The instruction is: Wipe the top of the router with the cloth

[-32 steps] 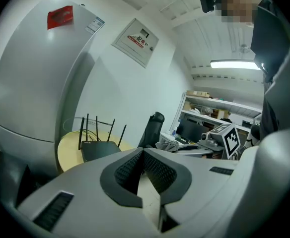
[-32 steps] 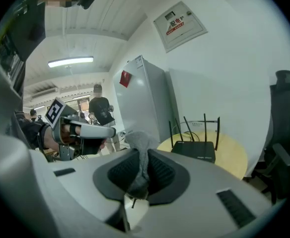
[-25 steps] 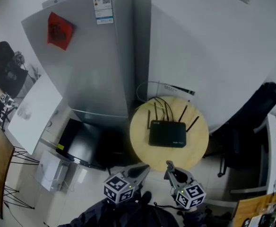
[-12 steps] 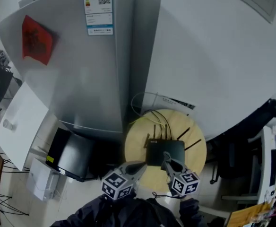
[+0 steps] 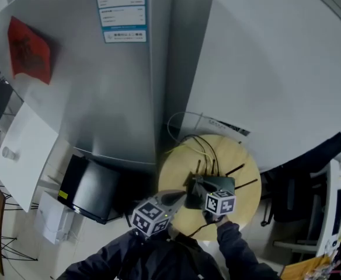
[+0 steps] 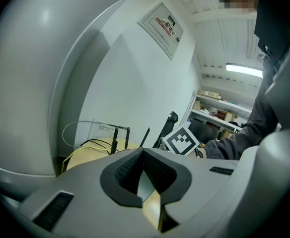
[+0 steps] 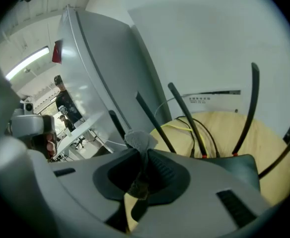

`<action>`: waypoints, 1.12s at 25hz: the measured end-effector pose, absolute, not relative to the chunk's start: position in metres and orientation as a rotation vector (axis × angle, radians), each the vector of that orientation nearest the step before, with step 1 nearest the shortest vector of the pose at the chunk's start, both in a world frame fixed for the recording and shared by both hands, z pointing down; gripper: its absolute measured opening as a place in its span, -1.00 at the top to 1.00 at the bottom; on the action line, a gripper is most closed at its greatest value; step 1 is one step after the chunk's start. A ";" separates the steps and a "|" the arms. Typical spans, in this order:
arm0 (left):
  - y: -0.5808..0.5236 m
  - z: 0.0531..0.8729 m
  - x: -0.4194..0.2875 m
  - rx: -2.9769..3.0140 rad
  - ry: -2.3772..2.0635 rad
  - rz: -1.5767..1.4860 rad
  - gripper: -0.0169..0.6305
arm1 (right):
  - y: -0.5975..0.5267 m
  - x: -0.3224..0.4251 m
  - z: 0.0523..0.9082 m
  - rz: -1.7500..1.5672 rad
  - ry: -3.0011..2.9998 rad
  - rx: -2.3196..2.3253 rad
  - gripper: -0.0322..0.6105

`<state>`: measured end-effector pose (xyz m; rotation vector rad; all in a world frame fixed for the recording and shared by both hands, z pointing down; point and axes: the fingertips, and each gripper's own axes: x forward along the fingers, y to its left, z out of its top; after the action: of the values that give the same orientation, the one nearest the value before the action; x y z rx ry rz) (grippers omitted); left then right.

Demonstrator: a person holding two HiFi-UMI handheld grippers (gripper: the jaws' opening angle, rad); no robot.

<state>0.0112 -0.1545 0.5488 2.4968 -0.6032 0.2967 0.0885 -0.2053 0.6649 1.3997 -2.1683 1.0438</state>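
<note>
A black router [image 5: 224,185] with several upright antennas lies on a round wooden table [image 5: 243,162]. My right gripper [image 5: 196,183] is over the router's near left part, shut on a small grey cloth [image 7: 140,140] that sticks up between its jaws. In the right gripper view the router's body [image 7: 236,165] and antennas [image 7: 184,114] lie just ahead of that gripper [image 7: 144,151]. My left gripper [image 5: 180,198] hangs at the table's near left edge, jaws shut with nothing held. The left gripper view has its tips [image 6: 142,152] meeting and the right gripper's marker cube [image 6: 181,140] beyond them.
A tall grey fridge [image 5: 118,98] stands just left of the table, a white wall behind. Cables [image 5: 191,142] loop over the table's back. A black box [image 5: 91,188] sits on the floor at left, a black chair [image 5: 328,156] at right. A person [image 7: 65,100] stands far off.
My right gripper has moved forward from the table's near edge to over the router. The left gripper has edged forward too, and the head view has shifted closer to the fridge.
</note>
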 end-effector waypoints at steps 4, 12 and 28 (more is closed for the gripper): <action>-0.168 0.554 0.013 2.486 -0.624 0.305 0.95 | -0.221 0.084 0.696 1.135 -2.096 1.353 0.68; -0.177 0.559 0.010 2.472 -0.676 0.324 0.95 | -0.233 0.078 0.749 1.123 -1.933 1.248 0.68; -0.162 0.561 0.034 2.458 -0.696 0.350 0.95 | -0.202 0.218 0.765 1.085 -1.761 1.446 0.68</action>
<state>0.0339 -0.1623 0.5612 2.4580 -0.6956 0.3499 0.2179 -0.2024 0.7646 1.4464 -1.7608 1.0850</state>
